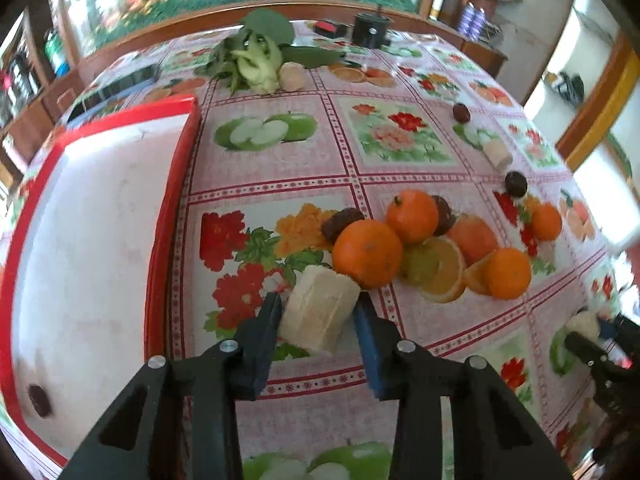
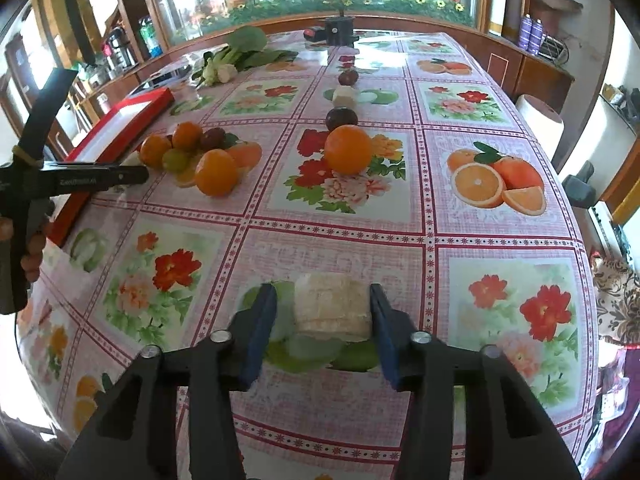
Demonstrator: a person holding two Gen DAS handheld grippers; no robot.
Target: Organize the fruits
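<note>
My left gripper [image 1: 318,308] has its jaws around a pale cream chunk [image 1: 320,314] lying on the tablecloth; both blue pads touch its sides. Beside it lie oranges [image 1: 367,253], [image 1: 412,216], [image 1: 509,273] and dark red dates [image 1: 340,222]. A red-rimmed white tray [image 1: 92,240] lies to the left, with one dark date [image 1: 39,400] in it. My right gripper [image 2: 323,308] has its jaws around another pale chunk [image 2: 333,307]; the right pad touches it, the left stands slightly off. An orange [image 2: 348,150] sits ahead.
Further along the table lie a third pale chunk [image 2: 345,97], dark plums [image 2: 341,118], [image 2: 348,77], leafy greens [image 1: 256,56], garlic [image 1: 292,76] and a black cylinder [image 1: 370,30]. The left hand-held gripper shows in the right wrist view [image 2: 80,178].
</note>
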